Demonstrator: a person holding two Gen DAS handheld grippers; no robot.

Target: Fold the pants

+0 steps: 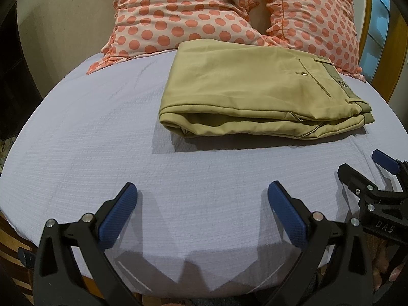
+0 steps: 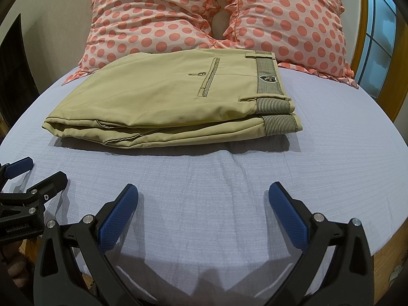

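Khaki pants (image 1: 250, 89) lie folded in a flat stack on the pale lavender bed sheet (image 1: 102, 140), waistband to the right, back pocket on top. They also show in the right wrist view (image 2: 163, 97), striped waistband lining at the right end. My left gripper (image 1: 201, 199) is open and empty, held low over the sheet, well short of the pants. My right gripper (image 2: 202, 199) is open and empty too, near the front of the bed. Each gripper shows at the edge of the other's view: the right gripper (image 1: 367, 170), the left gripper (image 2: 38, 173).
Two polka-dot pillows, one on the left (image 2: 148, 20) and one on the right (image 2: 288, 17), lean at the head of the bed behind the pants. A wooden frame and a window (image 2: 380, 38) stand at the right. The bed's front edge lies just below the grippers.
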